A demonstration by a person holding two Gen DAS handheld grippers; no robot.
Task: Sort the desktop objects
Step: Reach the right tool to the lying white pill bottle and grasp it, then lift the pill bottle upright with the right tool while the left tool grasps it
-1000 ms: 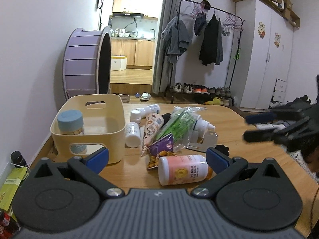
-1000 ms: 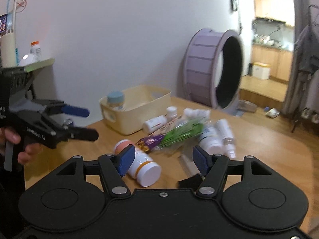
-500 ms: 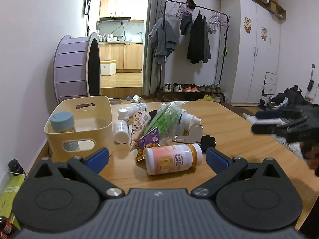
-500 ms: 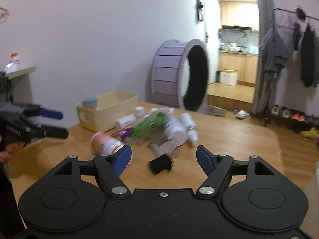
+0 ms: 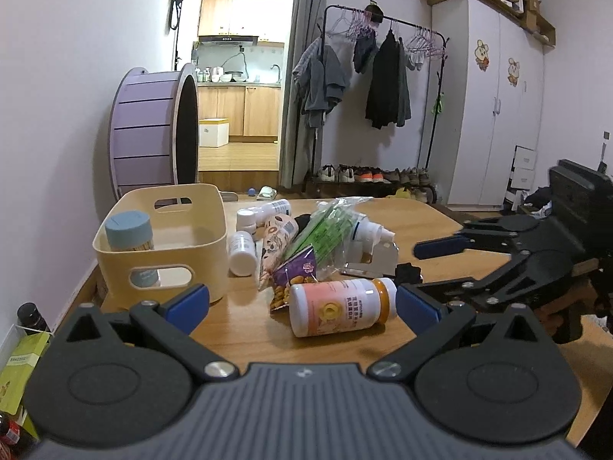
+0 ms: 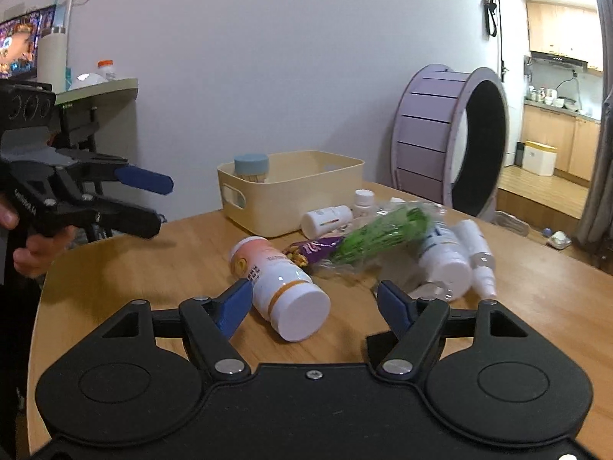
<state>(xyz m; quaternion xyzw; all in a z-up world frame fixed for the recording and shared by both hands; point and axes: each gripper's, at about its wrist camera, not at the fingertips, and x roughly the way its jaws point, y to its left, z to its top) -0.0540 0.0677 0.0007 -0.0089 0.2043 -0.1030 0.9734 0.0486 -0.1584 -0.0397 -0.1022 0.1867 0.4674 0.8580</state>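
The pink-labelled bottle (image 6: pixel 276 286) lies on its side on the bench (image 6: pixel 153 268), lower centre of the right wrist view, long axis running from upper left to its white cap at lower right. The right hand-held gripper (image 6: pixel 312 303) brackets the cap, released, pads clear. The left hand-held gripper (image 5: pixel 302 301) is likewise spread, nothing gripped. The cream basket (image 6: pixel 291 191) stands behind.

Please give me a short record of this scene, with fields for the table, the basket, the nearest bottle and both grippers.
table: wooden table with a pile of bottles and packets
basket: cream basket holding a blue-lidded jar
nearest bottle: pink-labelled bottle lying on its side
left gripper: open, holds nothing
right gripper: open, the bottle's cap end between its fingers, not gripped
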